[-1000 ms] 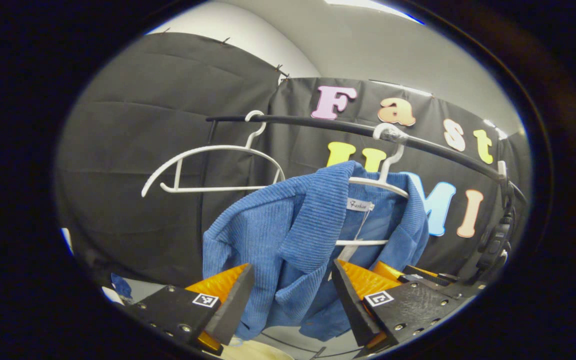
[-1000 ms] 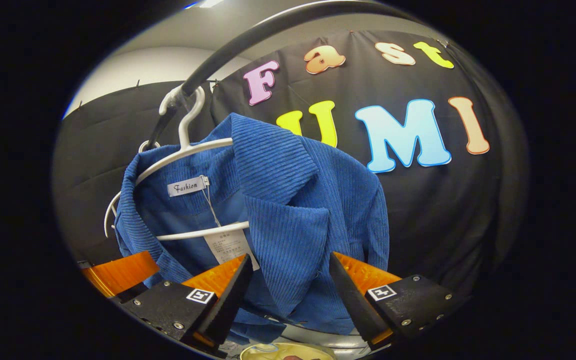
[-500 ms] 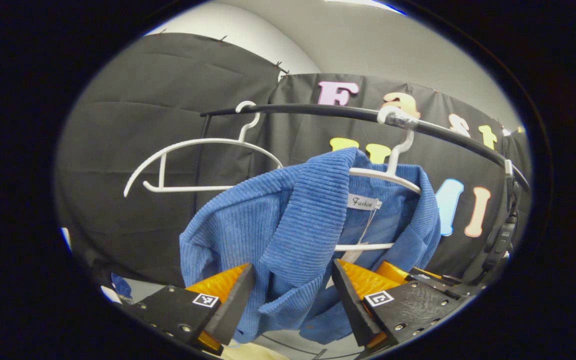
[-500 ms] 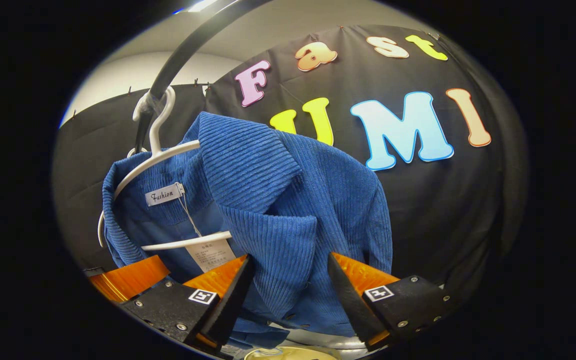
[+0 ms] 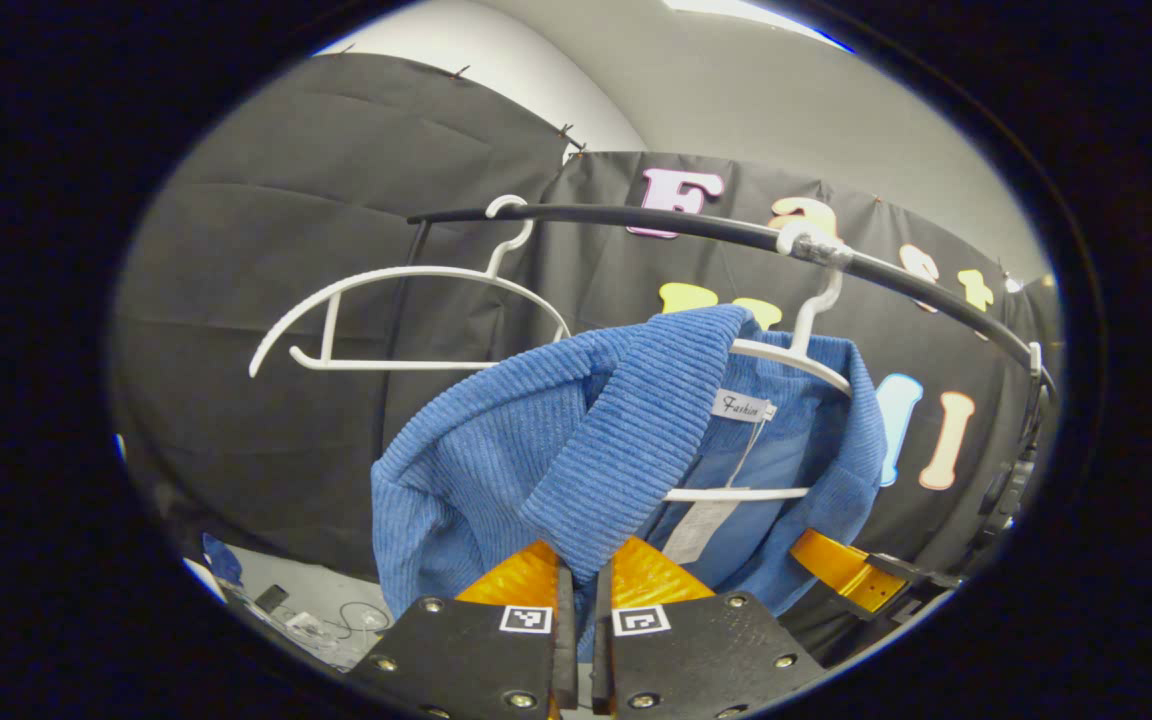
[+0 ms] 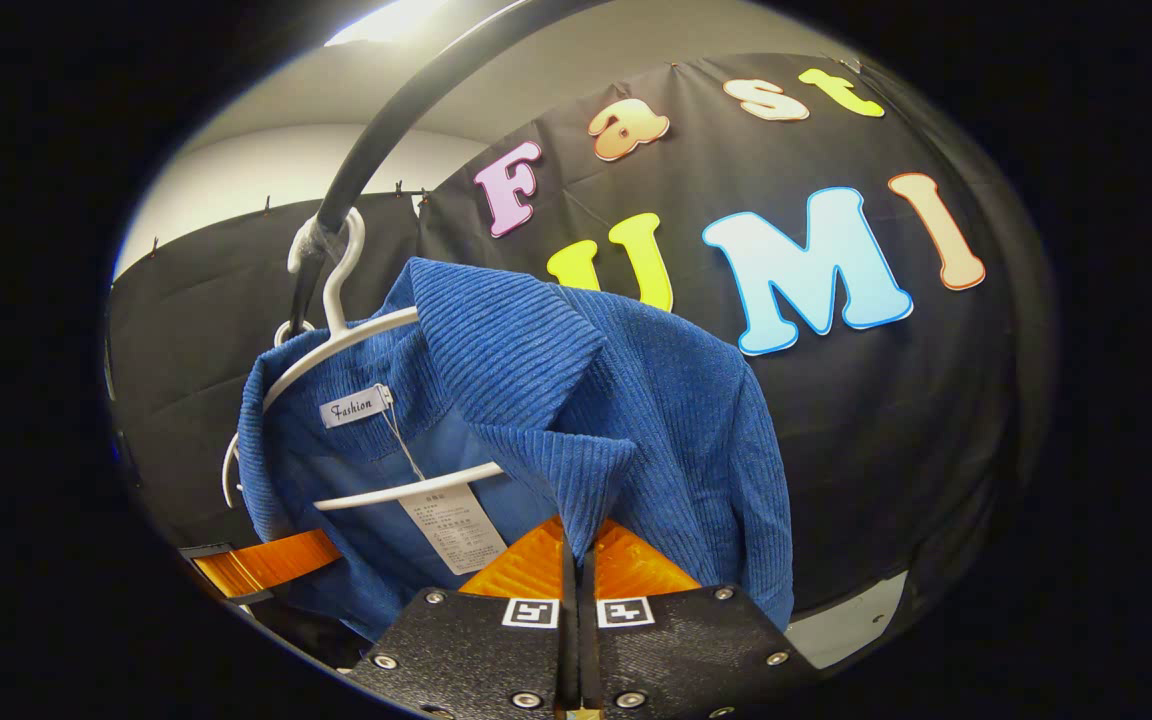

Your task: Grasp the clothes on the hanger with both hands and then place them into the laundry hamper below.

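Black rail [image 5: 656, 215]: blue jacket [image 5: 496, 450] (hanger-hung), left gripper [image 5: 576, 600], right gripper [image 6: 577, 570] both clamping lapels.

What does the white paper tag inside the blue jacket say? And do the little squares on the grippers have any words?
Paper tag inside the blue jacket: printed lines, too small to read.
Square markers on the right gripper and the left gripper: black-and-white patterns, no words or numbers.

A recording booth: black cloth walls [image 5: 266, 250] pinned up beneath a plain ceiling [image 5: 786, 90], with a clothes rail [image 5: 656, 218].
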`<state>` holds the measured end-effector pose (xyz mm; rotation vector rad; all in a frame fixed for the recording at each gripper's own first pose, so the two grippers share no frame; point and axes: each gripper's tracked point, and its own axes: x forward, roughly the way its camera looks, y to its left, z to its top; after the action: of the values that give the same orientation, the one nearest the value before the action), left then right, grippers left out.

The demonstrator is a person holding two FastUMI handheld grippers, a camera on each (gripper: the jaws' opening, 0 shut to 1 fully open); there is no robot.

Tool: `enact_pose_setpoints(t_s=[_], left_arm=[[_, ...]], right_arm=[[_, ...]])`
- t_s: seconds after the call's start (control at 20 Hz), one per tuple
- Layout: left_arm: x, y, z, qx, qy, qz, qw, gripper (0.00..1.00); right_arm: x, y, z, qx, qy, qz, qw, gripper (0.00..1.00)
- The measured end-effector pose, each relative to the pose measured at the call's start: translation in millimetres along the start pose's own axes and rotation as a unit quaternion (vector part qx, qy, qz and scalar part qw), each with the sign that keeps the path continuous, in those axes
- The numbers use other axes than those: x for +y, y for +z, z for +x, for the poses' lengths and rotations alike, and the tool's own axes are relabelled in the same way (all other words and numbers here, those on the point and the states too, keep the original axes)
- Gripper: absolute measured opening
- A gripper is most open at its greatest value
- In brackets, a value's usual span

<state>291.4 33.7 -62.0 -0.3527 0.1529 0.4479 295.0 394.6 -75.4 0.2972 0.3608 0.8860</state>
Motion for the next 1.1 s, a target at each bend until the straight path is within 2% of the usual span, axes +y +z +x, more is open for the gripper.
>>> enact_pose_setpoints(t_s=[0.05,0.1,0.2,0.35,0.65,0.8,0.85,0.95,1.0,1.05,1.1], left_arm=[[-1.6,1.4,-3.6,0.000,-0.017,-0.013,1.000,0.12],[-2.9,3.0,-8.2,0.002,-0.037,-0.020,0.999,0.12],[-2.3,2.8,-10.2,0.001,-0.051,-0.016,0.999,0.11],[-5.2,6.8,-11.4,-0.007,-0.060,-0.006,0.998,0.01],[-5.7,29.2,-36.6,-0.034,-0.067,-0.003,0.997,0.01],[-1.9,46.9,-49.0,-0.054,-0.065,0.000,0.996,0.01],[-0.4,53.7,-53.9,-0.055,-0.065,-0.001,0.996,0.05],[1.9,72.0,-64.7,-0.071,-0.067,-0.003,0.995,0.01],[5.0,81.8,-69.0,-0.082,-0.065,0.001,0.995,0.05],[8.9,90.9,-72.8,-0.093,-0.062,0.006,0.994,0.01],[13.1,97.3,-73.5,-0.099,-0.058,0.009,0.993,0.05]], right_arm=[[-0.5,1.0,-0.3,0.000,0.002,-0.003,1.000,0.00],[-1.6,2.3,-2.7,-0.004,-0.002,-0.007,1.000,0.00],[-6.2,7.7,-6.0,-0.020,-0.008,-0.010,1.000,0.00],[-13.9,10.3,-3.8,-0.027,-0.013,-0.009,1.000,0.00],[-21.1,18.2,-12.5,-0.043,-0.025,-0.013,0.999,0.00],[-42.5,34.3,-15.6,-0.068,-0.049,-0.015,0.996,0.00],[-49.5,42.2,-16.4,-0.077,-0.056,-0.014,0.995,0.00],[-60.4,56.5,-16.7,-0.092,-0.065,-0.012,0.994,0.00],[-62.2,59.8,-19.3,-0.098,-0.069,-0.013,0.993,0.00],[-63.9,64.0,-21.4,-0.103,-0.073,-0.015,0.992,0.00],[-64.5,67.4,-22.5,-0.109,-0.077,-0.016,0.991,0.00]])
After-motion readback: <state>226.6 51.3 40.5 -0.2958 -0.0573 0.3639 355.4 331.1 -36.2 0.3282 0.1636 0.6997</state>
